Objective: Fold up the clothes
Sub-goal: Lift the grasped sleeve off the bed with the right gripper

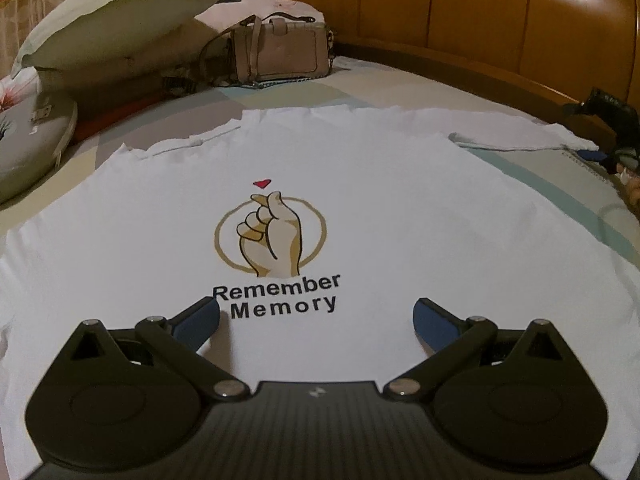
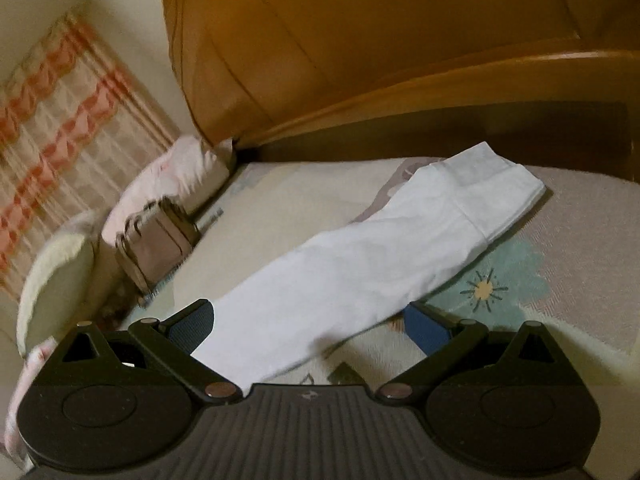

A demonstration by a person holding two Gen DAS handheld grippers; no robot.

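Left wrist view: the white T-shirt [image 1: 280, 200] lies flat on the bed [image 1: 520, 184], print up. The left gripper [image 1: 316, 316] hangs wide above its middle, holding nothing.

Right wrist view: at 12 o'clock lies the sleeve [image 2: 400, 240]. The right gripper [image 2: 308, 324] is wide, empty. The shirt looks soft, light and floppy, so pinch the sleeve edge.

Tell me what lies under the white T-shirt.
The white T-shirt lies spread flat on the bed sheet, whose pale colour blocks and teal flower print show around its edges. Whatever the sheet carries beneath the shirt's middle is covered.
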